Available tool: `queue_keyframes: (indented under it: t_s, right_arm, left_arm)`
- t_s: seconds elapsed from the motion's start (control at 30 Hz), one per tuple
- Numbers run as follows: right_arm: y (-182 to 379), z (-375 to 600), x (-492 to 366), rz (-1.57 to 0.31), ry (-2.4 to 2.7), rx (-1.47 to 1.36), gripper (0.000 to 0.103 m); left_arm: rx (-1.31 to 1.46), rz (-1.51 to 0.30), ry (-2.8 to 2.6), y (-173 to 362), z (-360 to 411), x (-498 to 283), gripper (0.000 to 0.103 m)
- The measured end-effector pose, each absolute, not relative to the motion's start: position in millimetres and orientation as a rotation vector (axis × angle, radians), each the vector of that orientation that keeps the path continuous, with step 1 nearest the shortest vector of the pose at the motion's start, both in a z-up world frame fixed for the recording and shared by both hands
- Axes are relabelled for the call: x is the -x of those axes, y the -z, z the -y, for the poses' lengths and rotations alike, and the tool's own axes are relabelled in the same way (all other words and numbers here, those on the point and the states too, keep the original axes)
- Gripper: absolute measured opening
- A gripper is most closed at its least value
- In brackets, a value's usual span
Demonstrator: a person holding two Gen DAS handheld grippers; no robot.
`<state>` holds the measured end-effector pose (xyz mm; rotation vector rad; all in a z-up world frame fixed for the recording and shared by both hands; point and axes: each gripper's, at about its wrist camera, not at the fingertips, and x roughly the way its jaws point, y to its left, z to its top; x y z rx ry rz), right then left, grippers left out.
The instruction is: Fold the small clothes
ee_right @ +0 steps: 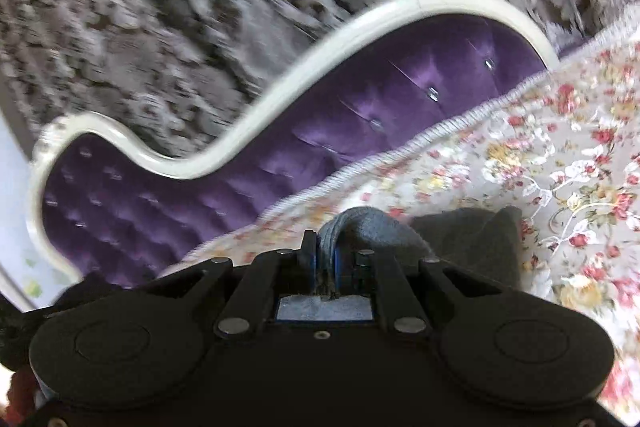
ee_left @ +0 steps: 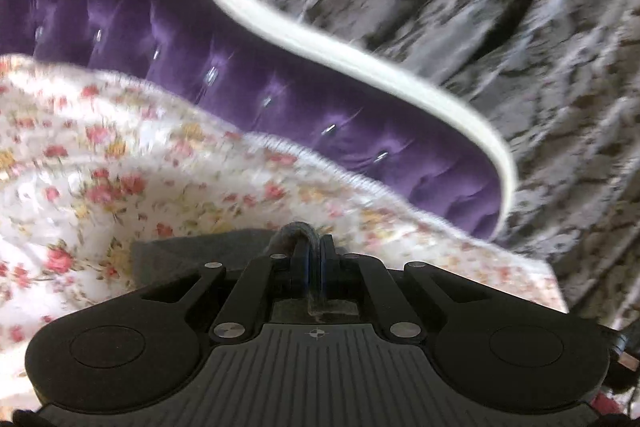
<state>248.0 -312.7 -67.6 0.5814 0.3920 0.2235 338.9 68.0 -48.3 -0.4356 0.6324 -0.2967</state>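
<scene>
A small grey knit garment (ee_left: 192,255) hangs from both grippers over a floral bedspread (ee_left: 100,163). My left gripper (ee_left: 308,247) is shut on a bunched edge of the grey garment, which pokes up between the fingers. My right gripper (ee_right: 326,247) is shut on another bunched edge of the same grey garment (ee_right: 464,239), whose body drapes to the right of the fingers. Most of the garment is hidden below the gripper bodies. Both views are motion-blurred.
A purple tufted headboard (ee_left: 240,79) with a curved white frame (ee_left: 360,67) stands behind the bed; it also shows in the right wrist view (ee_right: 320,131). A grey patterned curtain (ee_right: 160,7) hangs behind it. The floral bedspread (ee_right: 560,155) spreads to the right.
</scene>
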Motion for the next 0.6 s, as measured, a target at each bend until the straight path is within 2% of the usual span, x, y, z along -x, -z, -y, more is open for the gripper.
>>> queue_keyframes:
  t_s: [0.17, 0.2, 0.23, 0.3, 0.37, 0.4, 0.43, 0.57, 0.6]
  right_arm:
    - [98, 315, -294, -0.48, -0.151, -0.583, 0.017]
    - [103, 315, -299, -0.501, -0.135, -0.58, 0.018]
    - [106, 315, -304, -0.514, -0.123, -0.579, 0.022]
    - [112, 317, -310, -0.534, -0.098, -0.579, 0.023]
    - [114, 321, -310, -0.52, -0.09, -0.594, 0.042]
    - [112, 324, -309, -0.504, -0.086, -0.6, 0.062]
    - [108, 326, -307, -0.487, -0.08, -0.602, 0.078]
    - [91, 327, -282, -0.438, -0.086, -0.538, 0.078]
    - [88, 323, -275, -0.438, -0.091, -0.505, 0.078]
  left_arm:
    - [0.432, -0.703, 0.247, 82, -64, -372, 0.007]
    - [0.443, -0.709, 0.231, 86, -66, -377, 0.013]
    - [0.45, -0.715, 0.219, 89, -68, -381, 0.027]
    - [0.468, -0.7, 0.18, 88, -75, -384, 0.042]
    - [0.471, -0.648, 0.154, 79, -82, -376, 0.05]
    - [0.458, -0.628, 0.154, 73, -84, -371, 0.056]
    - [0.439, -0.614, 0.16, 68, -85, -366, 0.062]
    - [0.308, -0.601, 0.208, 49, -73, -337, 0.066]
    - [0.263, -0.604, 0.226, 47, -65, -330, 0.07]
